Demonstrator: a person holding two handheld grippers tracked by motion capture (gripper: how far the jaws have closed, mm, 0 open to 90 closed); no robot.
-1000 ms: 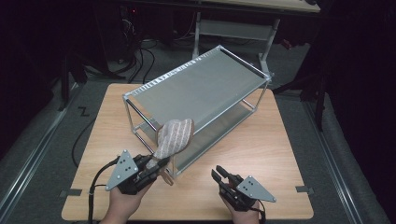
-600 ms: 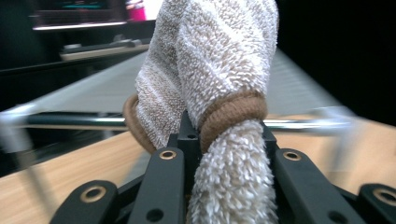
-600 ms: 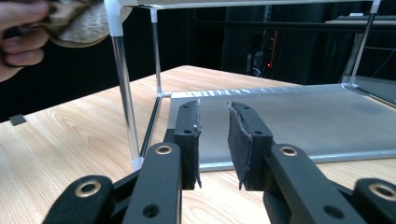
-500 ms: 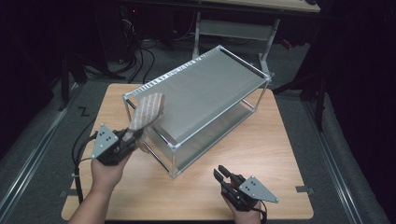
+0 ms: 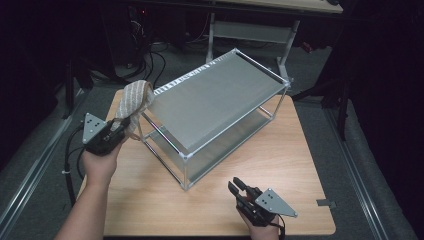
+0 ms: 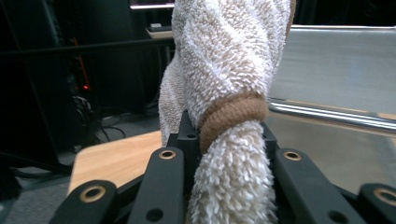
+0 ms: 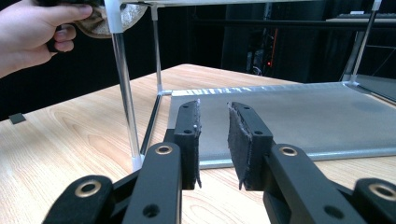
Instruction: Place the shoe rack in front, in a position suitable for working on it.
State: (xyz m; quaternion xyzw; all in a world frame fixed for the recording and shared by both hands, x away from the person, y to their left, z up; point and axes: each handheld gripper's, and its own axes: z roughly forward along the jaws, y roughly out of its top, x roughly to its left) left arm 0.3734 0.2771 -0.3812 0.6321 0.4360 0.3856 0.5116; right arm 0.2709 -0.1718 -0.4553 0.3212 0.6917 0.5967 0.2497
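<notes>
Here I see the left gripper (image 5: 119, 131) clamped on a cream towel (image 5: 134, 99) with a brown band, raised beside the left end of the metal shelf rack (image 5: 215, 95) on the wooden table (image 5: 295, 150). My right gripper (image 5: 239, 189) rests near the table's front edge, jaws narrowly parted and empty. I can read no writing anywhere.

Light falls from above onto the wooden table (image 5: 210, 200), while the room around it sinks into near-black. The metal shelf rack (image 5: 215, 102) shows soft glare along its rim. In the left gripper view, the towel (image 6: 224, 84) is sharp and the background blurs.
</notes>
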